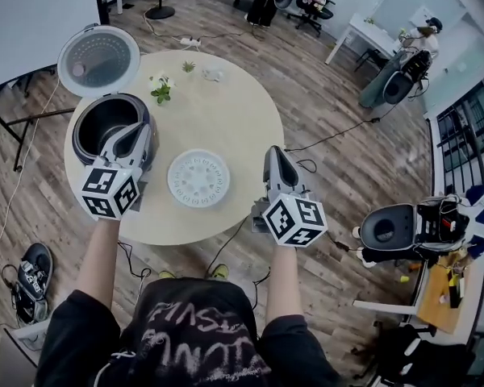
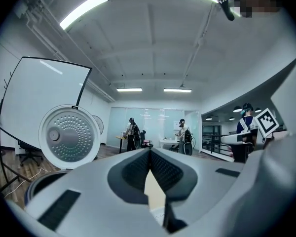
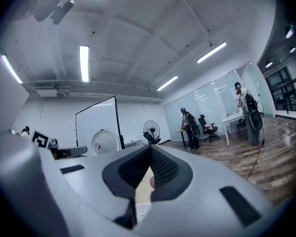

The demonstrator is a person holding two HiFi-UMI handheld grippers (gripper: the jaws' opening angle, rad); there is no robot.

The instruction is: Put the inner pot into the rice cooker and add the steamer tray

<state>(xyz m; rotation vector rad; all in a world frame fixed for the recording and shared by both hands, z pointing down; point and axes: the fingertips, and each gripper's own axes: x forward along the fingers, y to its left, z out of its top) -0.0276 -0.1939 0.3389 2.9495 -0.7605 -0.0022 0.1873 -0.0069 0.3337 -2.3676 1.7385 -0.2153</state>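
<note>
Both jaws shut, cooker [image 1: 80, 139] part-hidden (left gripper [image 1: 135, 132])

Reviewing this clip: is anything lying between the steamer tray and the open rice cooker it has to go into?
Nothing lies on the table between the steamer tray and the rice cooker. Only the shut left gripper overlaps the cooker's near rim in the head view. The lid stands open.

A wood plank floor [image 1: 323, 119] lies under your round tabletop [image 1: 226, 111]. Strip lights [image 2: 83, 10] cross the ceiling, and a white screen [image 2: 34, 98] stands left of you.
</note>
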